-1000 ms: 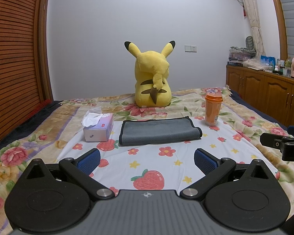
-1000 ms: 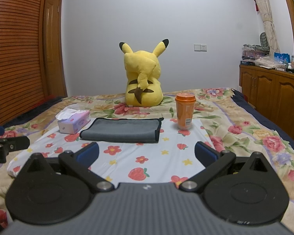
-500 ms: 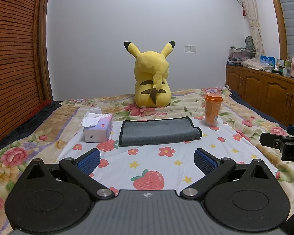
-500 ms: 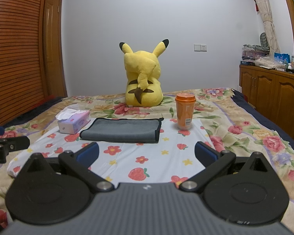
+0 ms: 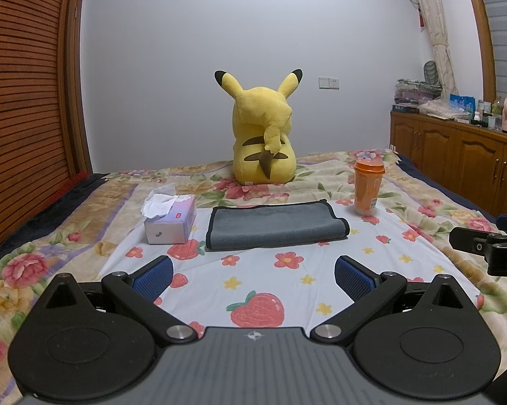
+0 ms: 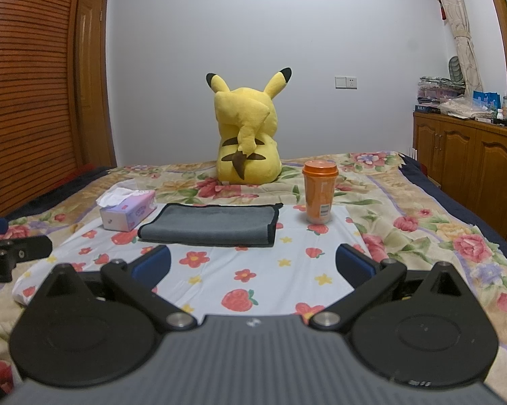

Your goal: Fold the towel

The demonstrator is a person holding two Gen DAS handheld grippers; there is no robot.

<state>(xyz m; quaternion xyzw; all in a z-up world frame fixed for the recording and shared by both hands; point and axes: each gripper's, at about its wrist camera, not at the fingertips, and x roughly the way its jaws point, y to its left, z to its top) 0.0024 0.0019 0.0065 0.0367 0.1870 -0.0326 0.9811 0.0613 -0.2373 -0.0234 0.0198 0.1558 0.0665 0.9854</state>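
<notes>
A grey towel (image 5: 275, 226) with a dark edge lies folded flat on the white flowered cloth (image 5: 253, 270) on the bed; it also shows in the right wrist view (image 6: 209, 224). My left gripper (image 5: 253, 278) is open and empty, low over the cloth, a short way in front of the towel. My right gripper (image 6: 251, 265) is open and empty, also in front of the towel. Each gripper shows at the edge of the other's view: the right one (image 5: 486, 246) and the left one (image 6: 13, 256).
A tissue box (image 5: 170, 219) stands left of the towel and an orange cup (image 5: 368, 185) right of it. A yellow plush toy (image 5: 261, 135) sits behind. Wooden cabinets (image 5: 456, 162) line the right wall, a slatted wooden wall (image 5: 27, 101) the left.
</notes>
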